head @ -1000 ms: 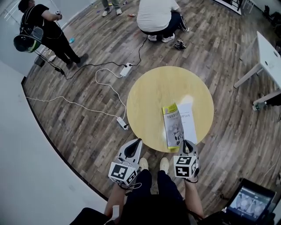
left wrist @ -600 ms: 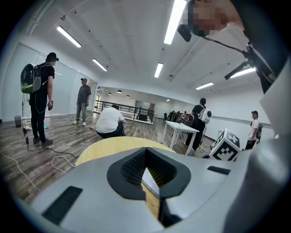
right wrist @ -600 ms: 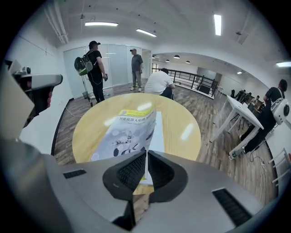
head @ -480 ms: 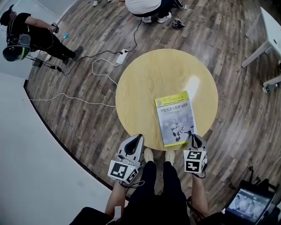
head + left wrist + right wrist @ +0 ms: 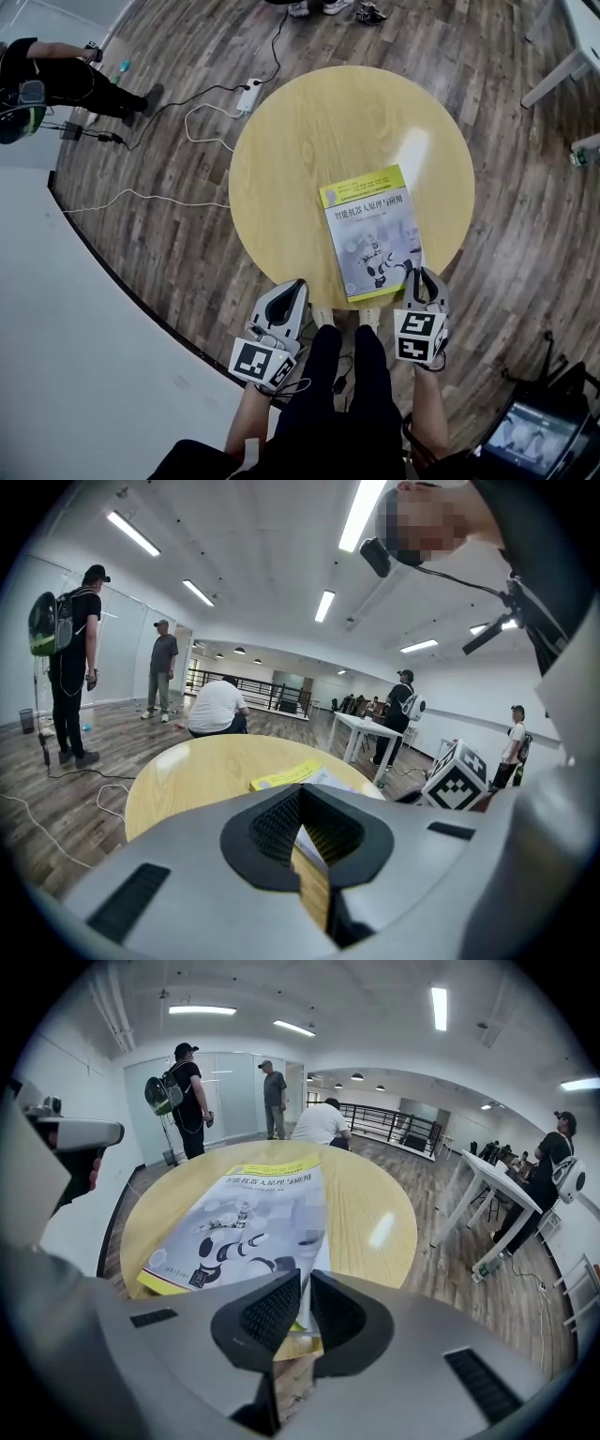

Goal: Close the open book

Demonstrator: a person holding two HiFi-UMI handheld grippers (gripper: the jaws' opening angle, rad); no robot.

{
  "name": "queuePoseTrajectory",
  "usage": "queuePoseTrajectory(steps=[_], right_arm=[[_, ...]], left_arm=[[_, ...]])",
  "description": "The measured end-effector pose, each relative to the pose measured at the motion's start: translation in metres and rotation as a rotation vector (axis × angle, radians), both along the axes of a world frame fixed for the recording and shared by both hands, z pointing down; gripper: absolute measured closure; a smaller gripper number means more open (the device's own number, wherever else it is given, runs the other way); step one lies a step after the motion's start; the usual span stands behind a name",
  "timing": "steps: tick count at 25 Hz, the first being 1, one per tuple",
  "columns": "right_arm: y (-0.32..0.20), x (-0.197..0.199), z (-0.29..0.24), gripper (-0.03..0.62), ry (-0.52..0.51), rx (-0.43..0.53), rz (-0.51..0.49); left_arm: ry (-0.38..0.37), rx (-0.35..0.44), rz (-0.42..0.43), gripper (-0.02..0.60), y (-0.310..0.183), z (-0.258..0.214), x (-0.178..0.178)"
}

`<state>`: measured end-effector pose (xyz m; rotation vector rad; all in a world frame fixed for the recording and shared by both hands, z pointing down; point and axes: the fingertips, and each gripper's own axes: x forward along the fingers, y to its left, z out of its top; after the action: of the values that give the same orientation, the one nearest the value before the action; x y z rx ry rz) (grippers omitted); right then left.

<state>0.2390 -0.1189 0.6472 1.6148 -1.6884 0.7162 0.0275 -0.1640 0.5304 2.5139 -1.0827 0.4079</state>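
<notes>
A book (image 5: 370, 230) with a yellow-edged cover showing a white robot lies on the near right part of the round wooden table (image 5: 309, 141). Its cover rests almost flat over the white pages (image 5: 323, 1232). My right gripper (image 5: 419, 274) is at the book's near right corner, shut on the cover's edge, which runs between its pads (image 5: 306, 1283). My left gripper (image 5: 292, 289) hangs just off the table's near edge, left of the book, jaws shut with nothing in them (image 5: 300, 794). The book (image 5: 286, 776) shows beyond them.
A power strip (image 5: 247, 94) and cables lie on the wood floor beyond the table. One person (image 5: 47, 84) stands at far left; others stand or crouch further off (image 5: 323, 1121). A white table (image 5: 487, 1180) is to the right and a screen (image 5: 525, 436) at lower right.
The cover, standing upright a second ago beside a bare white page, has swung right and down over the pages with my right gripper on it. Both grippers have sunk lower.
</notes>
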Motion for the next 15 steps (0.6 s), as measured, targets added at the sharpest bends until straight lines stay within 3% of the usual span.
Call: queuePoseTrajectory(steps=[11, 15], right_arm=[[0.008, 0.024, -0.003, 0.534, 0.059, 0.034, 0.072], [0.008, 0.026, -0.003, 0.536, 0.068, 0.036, 0.037]], left_arm=[[-0.003, -0.011, 0.023, 0.584, 0.009, 0.007, 0.014], [0.003, -0.021, 0.02, 0.584, 0.012, 0.011, 0.021]])
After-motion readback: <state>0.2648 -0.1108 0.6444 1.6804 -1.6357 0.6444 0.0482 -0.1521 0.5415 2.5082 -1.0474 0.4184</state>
